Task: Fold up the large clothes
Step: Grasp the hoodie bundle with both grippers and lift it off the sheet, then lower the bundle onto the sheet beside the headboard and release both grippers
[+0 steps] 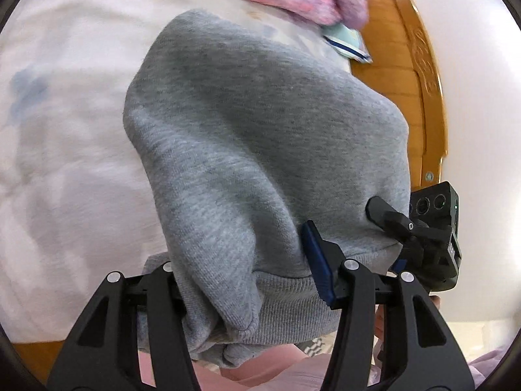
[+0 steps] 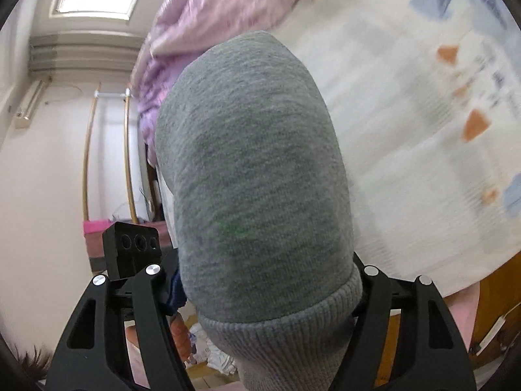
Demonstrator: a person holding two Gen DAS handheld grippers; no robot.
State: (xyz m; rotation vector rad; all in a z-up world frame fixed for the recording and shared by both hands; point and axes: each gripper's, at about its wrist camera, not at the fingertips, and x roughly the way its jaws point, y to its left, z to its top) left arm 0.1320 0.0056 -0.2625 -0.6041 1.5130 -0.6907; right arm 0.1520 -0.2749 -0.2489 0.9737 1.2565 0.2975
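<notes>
Both grippers pinch the ribbed hem of the grey sweatshirt [image 1: 260,137], left gripper [image 1: 247,286] and right gripper [image 2: 273,296], lifting it above the bed sheet [image 1: 65,130]. The hem should stay level and taut, so the body hangs straight above the sheet.

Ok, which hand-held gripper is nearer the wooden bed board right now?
Right. The right hand-held gripper grips the grey sweatshirt hem on the side toward the wooden bed board; the left hand-held gripper holds the hem farther from it.
</notes>
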